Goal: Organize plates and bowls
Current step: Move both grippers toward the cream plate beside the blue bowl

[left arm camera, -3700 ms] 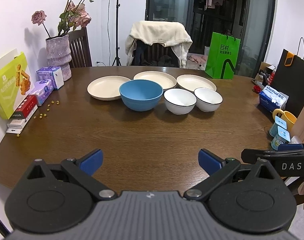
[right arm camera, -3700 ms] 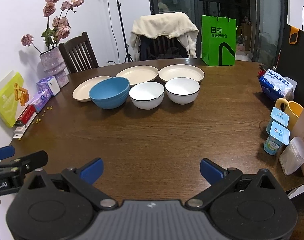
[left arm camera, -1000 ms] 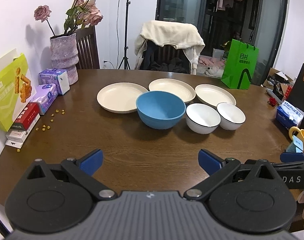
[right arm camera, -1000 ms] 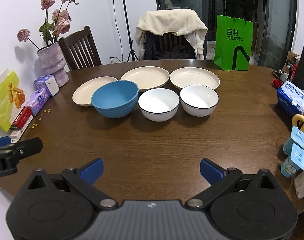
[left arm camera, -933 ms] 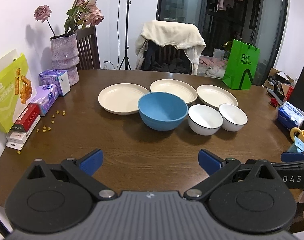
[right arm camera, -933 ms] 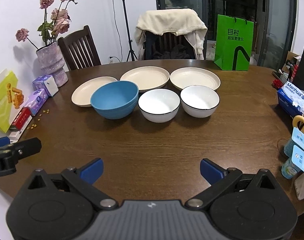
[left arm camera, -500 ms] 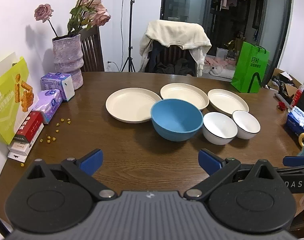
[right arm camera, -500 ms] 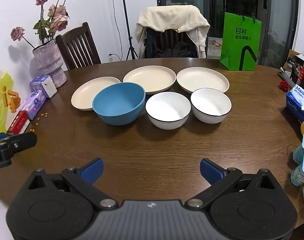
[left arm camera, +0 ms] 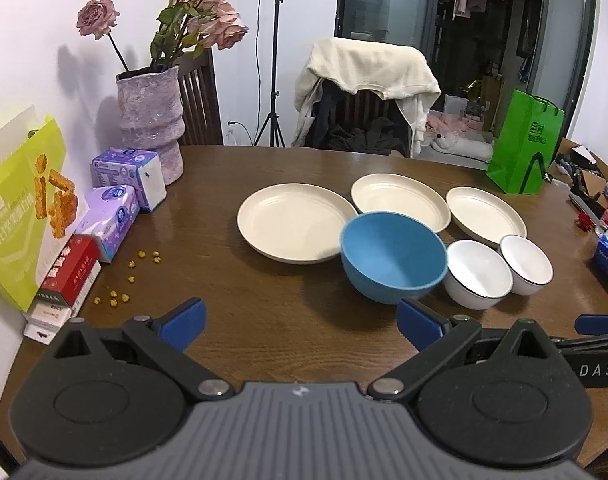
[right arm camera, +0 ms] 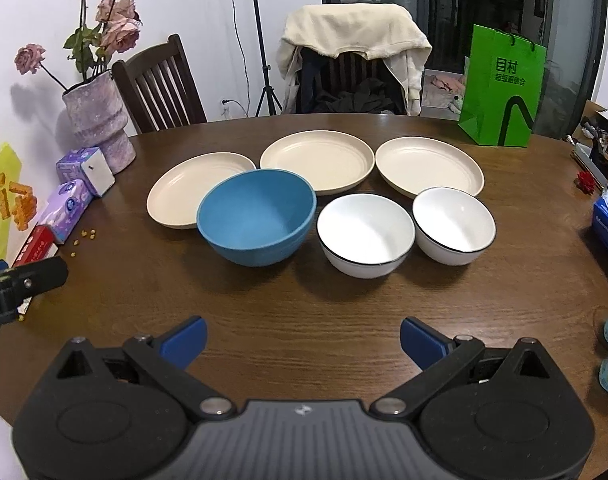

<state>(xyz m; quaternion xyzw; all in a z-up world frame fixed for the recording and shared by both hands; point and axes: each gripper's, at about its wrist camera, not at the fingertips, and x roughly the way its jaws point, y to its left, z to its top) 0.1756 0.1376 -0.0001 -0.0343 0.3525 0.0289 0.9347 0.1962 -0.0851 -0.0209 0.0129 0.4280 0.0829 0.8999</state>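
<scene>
Both grippers, left and right, hover empty with jaws wide apart over the table, the blue bowl just ahead-left of the right one (likely nearer), plates and white bowls beyond

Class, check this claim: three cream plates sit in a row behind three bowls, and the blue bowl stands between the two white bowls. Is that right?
Not quite. The blue bowl is at the left end of the bowl row, with the two white bowls side by side to its right, as the right wrist view shows. The three cream plates do sit in a row behind the bowls.
</scene>
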